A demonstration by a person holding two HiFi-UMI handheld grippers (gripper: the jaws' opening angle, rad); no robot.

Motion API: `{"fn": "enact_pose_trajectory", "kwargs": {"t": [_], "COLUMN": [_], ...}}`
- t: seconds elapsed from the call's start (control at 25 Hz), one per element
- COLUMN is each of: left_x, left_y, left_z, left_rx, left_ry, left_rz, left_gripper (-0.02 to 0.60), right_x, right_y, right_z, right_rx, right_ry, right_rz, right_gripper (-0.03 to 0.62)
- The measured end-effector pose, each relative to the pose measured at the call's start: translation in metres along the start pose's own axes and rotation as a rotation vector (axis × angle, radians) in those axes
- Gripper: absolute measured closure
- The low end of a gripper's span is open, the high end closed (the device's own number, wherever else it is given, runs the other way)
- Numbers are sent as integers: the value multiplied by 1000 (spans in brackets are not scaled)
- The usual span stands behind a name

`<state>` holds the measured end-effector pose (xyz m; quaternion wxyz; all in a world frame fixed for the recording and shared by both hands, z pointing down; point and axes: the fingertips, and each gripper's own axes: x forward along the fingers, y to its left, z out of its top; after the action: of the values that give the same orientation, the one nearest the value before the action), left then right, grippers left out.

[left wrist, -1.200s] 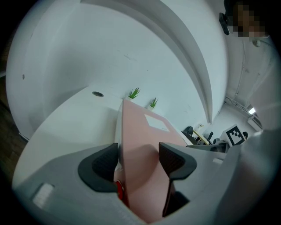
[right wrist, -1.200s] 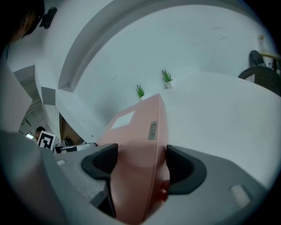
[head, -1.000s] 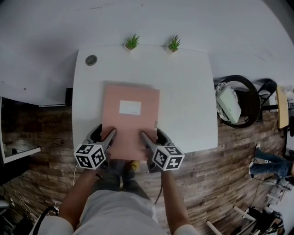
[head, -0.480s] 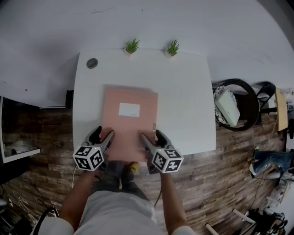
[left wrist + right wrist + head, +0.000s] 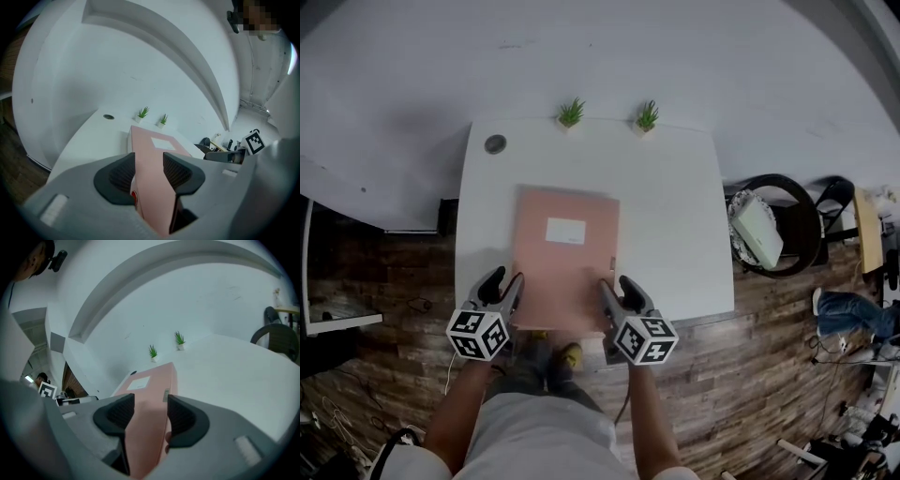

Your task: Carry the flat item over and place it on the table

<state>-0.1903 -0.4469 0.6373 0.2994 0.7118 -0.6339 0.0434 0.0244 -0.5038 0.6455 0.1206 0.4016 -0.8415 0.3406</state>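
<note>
Head view: pink flat folder [image 5: 565, 272] on white desk [image 5: 675, 206], near end at desk's front edge, white label [image 5: 565, 231] face up. Left tool [image 5: 506, 286] at folder's near left corner, right tool [image 5: 619, 291] at near right corner. Gripper views: jaws of each tool, just closing, clamp folder's edge between ribbed pads. Small plant [image 5: 571, 113] and second plant [image 5: 648, 115] at desk's far edge. Round grey disc [image 5: 495, 144] at far left corner. Black chair [image 5: 797, 225] right of desk.
</note>
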Motion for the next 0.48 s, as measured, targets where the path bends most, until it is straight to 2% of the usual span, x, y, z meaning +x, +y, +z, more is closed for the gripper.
{"fn": "enact_pose_trajectory", "kwargs": {"t": [0.12,0.36,0.48], "left_x": [-11,-34,-45], "left_y": [-8,-24,-29], "left_z": [6,24,34], "left_rx": [42,95,108], "left_ry": [-25,-94,-130], "left_rz": [-5,-13,-23], "left_gripper": [429,544,572], "right_x": [-13,-39,-50], "right_y": [6,17,27], "right_z": [6,15,20], "right_rx": [-29,-71,-94], "right_ry": [-39,-99,-119], "right_rz": [-13,-32,-31], "right_gripper": [443,546,576]}}
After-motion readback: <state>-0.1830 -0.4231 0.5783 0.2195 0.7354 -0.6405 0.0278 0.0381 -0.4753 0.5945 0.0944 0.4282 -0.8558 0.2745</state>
